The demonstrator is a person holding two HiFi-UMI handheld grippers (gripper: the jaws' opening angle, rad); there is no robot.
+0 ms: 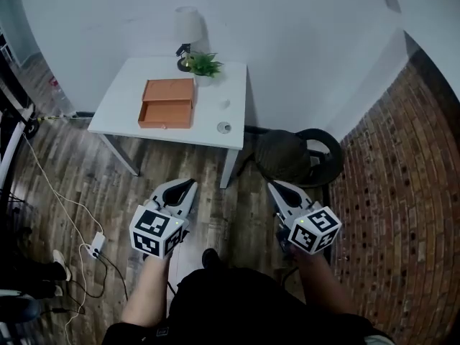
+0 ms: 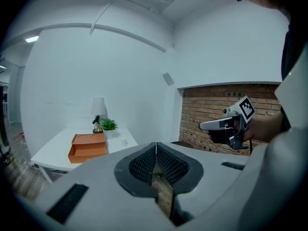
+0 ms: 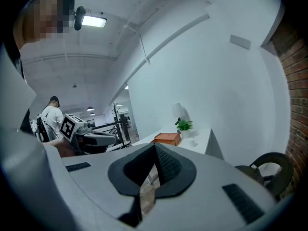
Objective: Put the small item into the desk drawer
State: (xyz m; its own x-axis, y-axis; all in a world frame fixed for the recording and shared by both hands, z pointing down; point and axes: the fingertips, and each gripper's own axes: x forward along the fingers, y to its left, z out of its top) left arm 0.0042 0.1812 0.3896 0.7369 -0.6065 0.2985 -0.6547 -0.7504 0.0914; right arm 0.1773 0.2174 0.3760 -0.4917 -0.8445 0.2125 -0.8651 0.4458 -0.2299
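An orange desk drawer box [image 1: 167, 103] sits on the white table [image 1: 122, 99], and its drawer looks pulled out toward me. A small round grey item [image 1: 224, 127] lies near the table's front right edge, to the right of the box. Both grippers hang over the wooden floor, short of the table. My left gripper [image 1: 190, 185] is shut and holds nothing; its pads meet in the left gripper view [image 2: 155, 146]. My right gripper [image 1: 273, 186] is also shut and empty [image 3: 155, 147]. The box shows far off in both gripper views [image 2: 87, 145] [image 3: 167, 138].
A lamp [image 1: 188, 31] and a small potted plant [image 1: 205, 65] stand at the table's back edge. A dark round chair [image 1: 298, 157] sits right of the table, by the brick wall [image 1: 402, 178]. Cables and a power strip [image 1: 95, 245] lie on the floor at left.
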